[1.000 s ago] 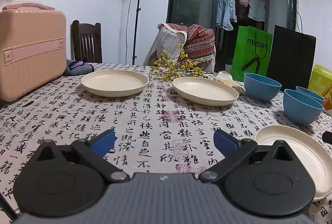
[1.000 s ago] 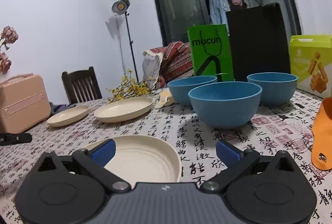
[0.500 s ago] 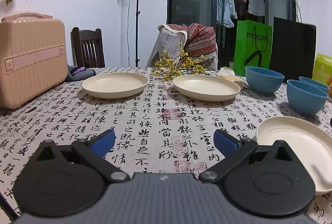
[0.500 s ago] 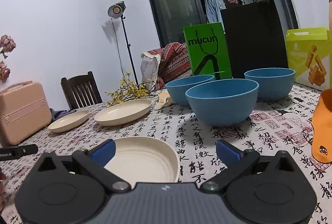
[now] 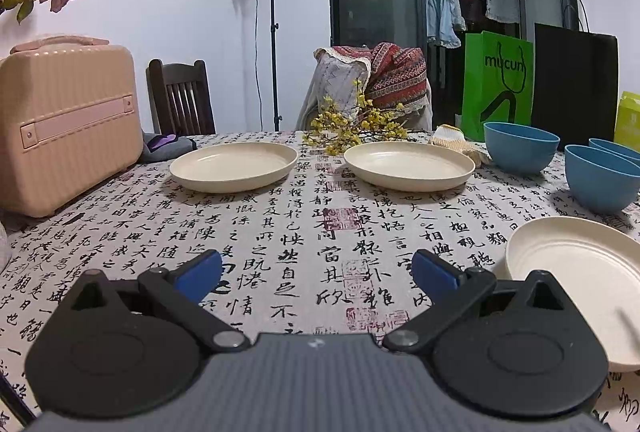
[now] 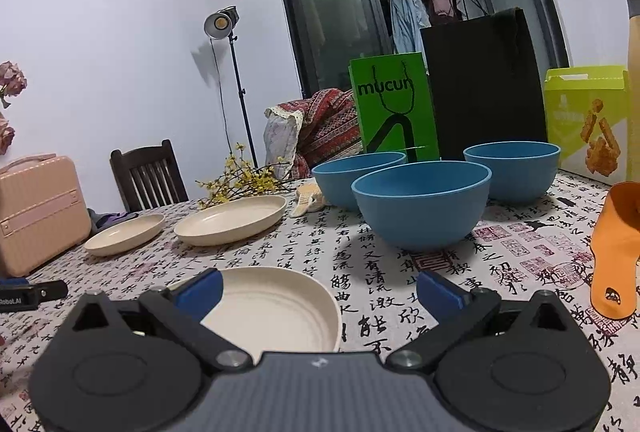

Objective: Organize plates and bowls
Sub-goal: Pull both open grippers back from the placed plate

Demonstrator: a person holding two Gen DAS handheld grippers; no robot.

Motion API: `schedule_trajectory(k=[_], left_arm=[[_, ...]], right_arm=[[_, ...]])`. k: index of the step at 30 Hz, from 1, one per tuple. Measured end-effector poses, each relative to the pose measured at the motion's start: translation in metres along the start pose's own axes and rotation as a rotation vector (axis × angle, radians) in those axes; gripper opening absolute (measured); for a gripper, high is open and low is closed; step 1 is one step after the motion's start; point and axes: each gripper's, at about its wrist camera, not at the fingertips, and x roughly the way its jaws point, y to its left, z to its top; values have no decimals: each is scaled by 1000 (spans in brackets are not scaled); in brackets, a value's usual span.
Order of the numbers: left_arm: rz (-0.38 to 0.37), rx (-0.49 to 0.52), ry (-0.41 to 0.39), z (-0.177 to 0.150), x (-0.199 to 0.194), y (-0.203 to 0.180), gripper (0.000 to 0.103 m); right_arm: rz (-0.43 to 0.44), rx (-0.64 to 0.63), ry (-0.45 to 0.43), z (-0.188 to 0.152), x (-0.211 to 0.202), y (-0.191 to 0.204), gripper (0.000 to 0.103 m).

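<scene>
Cream plates and blue bowls sit on a tablecloth [image 5: 304, 216] printed with black calligraphy. The left tongs [image 5: 316, 274] are spread wide with nothing between the blue pads, low over bare cloth. Ahead of them and a little to the left lies the far plate [image 5: 234, 166]; ahead and a little to the right lies the middle plate [image 5: 410, 166], with yellow flowers [image 5: 352, 124] just behind it. The near plate [image 5: 576, 276] lies close beside the right finger of the left tongs, its near edge hidden behind the tongs' black body and its right side cut off by the frame.

The right tongs [image 6: 318, 288] are also wide and empty. That same near plate [image 6: 272, 308] lies under and just ahead of their left finger; the finger covers part of its left rim, and whether pad and rim touch cannot be told. Straight ahead, apart from the plate, stands the near bowl [image 6: 422, 208]. Behind it the left bowl [image 6: 352, 176] and the right bowl [image 6: 514, 168] are each partly hidden by it. In the left view the rightmost bowl is only a sliver at the frame edge.

An orange object [image 6: 616, 252] lies right of the right tongs, cut off by the edge; what it is cannot be made out.
</scene>
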Motion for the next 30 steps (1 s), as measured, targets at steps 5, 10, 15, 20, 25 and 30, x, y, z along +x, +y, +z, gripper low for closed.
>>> schedule_trajectory(k=[5,10,15,20,25,30], left_arm=[[8,42,-12,-2,-1,-6,103],[32,69,9,-1,3,-12,103],[17,51,22,-1,5,-8,103],[-25,66,45,1,8,-9,103],[-80,3,41,7,3,1,103],[-107,-19,19,19,-10,15,103]], right_arm=[[-17,-22,-31,-2,-4,4,103],[-5,-18,-9,0,-1,3,103],[2,-22,-9,-1,-2,3,103],[-2,-69,-15,-2,-2,10,103],[-32,-102,2,2,-1,17,103],[-7,-107,24,17,-3,33,103]])
